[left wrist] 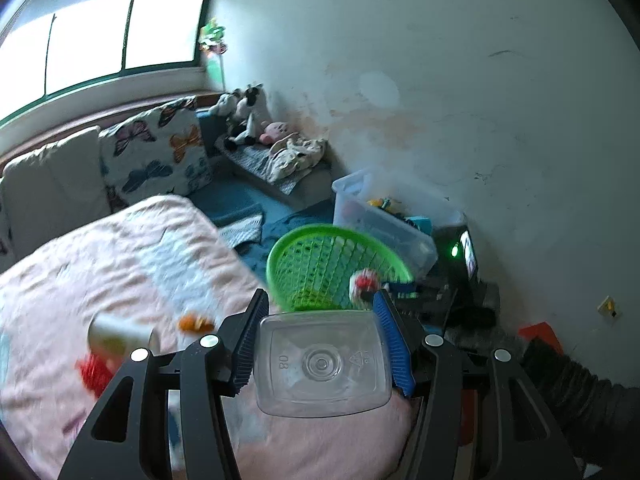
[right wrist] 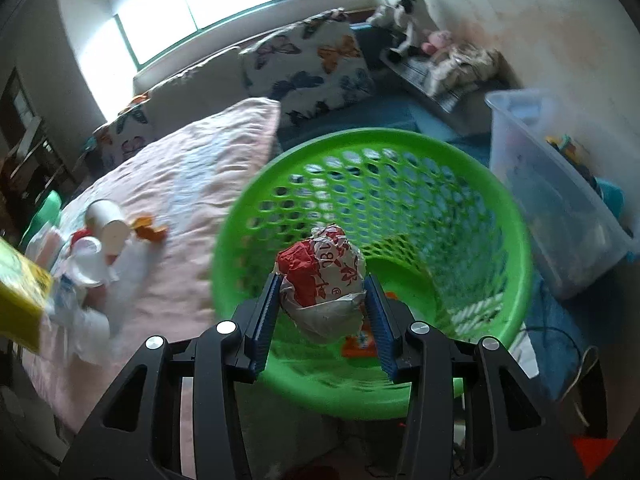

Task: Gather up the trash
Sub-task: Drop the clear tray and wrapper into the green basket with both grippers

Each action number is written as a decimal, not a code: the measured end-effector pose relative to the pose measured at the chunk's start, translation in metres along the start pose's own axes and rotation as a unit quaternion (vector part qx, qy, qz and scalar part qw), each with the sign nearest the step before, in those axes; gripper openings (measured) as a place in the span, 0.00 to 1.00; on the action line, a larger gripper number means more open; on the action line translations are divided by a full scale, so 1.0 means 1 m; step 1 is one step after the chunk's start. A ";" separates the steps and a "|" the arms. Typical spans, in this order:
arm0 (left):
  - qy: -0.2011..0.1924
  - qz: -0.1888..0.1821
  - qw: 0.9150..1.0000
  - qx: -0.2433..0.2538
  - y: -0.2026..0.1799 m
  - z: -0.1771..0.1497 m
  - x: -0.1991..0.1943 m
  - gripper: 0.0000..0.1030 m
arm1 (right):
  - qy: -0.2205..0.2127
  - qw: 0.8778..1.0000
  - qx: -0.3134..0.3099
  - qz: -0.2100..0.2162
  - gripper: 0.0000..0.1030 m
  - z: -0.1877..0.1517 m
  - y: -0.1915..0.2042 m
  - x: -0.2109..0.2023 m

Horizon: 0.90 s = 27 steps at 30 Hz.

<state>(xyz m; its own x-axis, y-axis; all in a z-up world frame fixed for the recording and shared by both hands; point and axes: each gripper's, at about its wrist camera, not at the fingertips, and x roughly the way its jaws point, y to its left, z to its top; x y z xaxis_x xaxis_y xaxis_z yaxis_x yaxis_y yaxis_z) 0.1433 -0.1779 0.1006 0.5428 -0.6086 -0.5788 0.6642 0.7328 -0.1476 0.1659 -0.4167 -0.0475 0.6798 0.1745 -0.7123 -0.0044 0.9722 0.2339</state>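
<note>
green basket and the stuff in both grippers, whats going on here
A person is clearing trash off a bed with a gripper in each hand. The right gripper is shut on a crumpled red and white wrapper and holds it over the open green basket. The left gripper is shut on a clear plastic container, short of the basket. Cups and more litter lie on the pink bedspread.

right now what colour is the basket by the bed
Bright green basket with a perforated wall, clearest in the right wrist view.
</note>
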 end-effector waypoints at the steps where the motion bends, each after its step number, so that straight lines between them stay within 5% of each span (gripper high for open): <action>1: 0.000 0.001 1.000 0.004 -0.003 0.007 0.008 0.51 | 0.001 1.000 0.005 -0.002 0.45 0.000 -0.004 0.002; 15: 0.040 -0.006 0.999 0.011 -0.016 0.052 0.118 0.51 | -0.033 0.999 0.020 -0.033 0.65 -0.007 -0.030 -0.010; 27: 0.107 0.006 0.994 0.007 -0.030 0.032 0.210 0.51 | -0.070 0.997 0.015 -0.041 0.67 -0.026 -0.030 -0.039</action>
<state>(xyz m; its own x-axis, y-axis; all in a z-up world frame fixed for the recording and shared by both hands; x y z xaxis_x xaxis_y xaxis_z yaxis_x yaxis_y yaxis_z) 0.2539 -0.3380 0.0091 0.4306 -0.5193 -0.7382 0.6663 0.7346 -0.1281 0.1203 -0.4488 -0.0442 0.7725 0.0688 -0.6313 0.0756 0.9771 0.1990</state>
